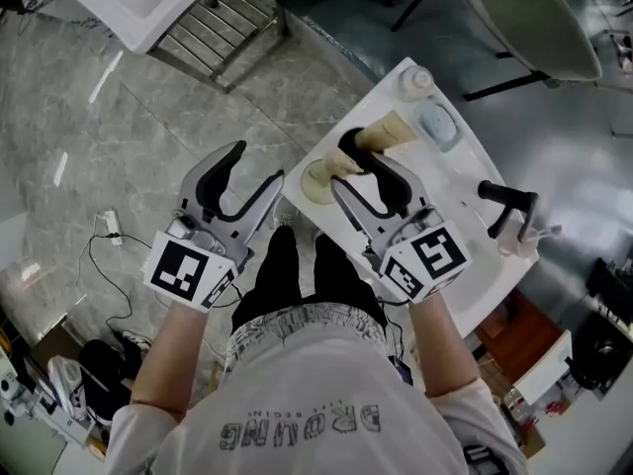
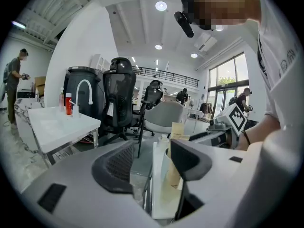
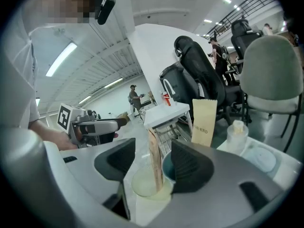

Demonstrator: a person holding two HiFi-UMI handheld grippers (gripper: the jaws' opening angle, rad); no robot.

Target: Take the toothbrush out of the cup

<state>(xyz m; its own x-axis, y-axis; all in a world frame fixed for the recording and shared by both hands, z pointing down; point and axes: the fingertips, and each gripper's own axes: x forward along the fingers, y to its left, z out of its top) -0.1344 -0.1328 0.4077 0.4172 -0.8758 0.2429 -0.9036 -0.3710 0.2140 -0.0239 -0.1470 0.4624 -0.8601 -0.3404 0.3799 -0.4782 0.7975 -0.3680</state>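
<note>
The person stands at the near end of a white counter point(image 1: 457, 265) and holds both tools out in front; the right gripper point(image 1: 341, 161) reaches over the counter's corner, while the left gripper point(image 1: 257, 163) hangs beside it over the grey floor point(image 1: 109, 137), clear of the counter's edge.

The right gripper's jaws are spread wide and stand on either side of a pale cup point(image 1: 315, 184) near the corner of the counter; in the right gripper view the toothbrush point(image 3: 154, 151), a tan stick, stands almost upright in that cup point(image 3: 141, 184), between the two jaws and nearer the one on the picture's right; neither pad presses on it, so the right gripper point(image 3: 153, 164) holds nothing; a teal rim point(image 3: 166, 167) shows just beside the pale cup, half hidden by that jaw.

The left gripper point(image 2: 154, 161) is spread as well, with nothing between its jaws; its view looks along the counter's edge.

Further along the counter a beige paper packet point(image 1: 391, 132) sits just past the cup; it stands upright in the right gripper view point(image 3: 204, 122); beyond it lie a pale blue dish point(image 1: 437, 125) and a small capped bottle point(image 1: 415, 81); a black tap point(image 1: 506, 204) rises at the counter's far side.
</note>
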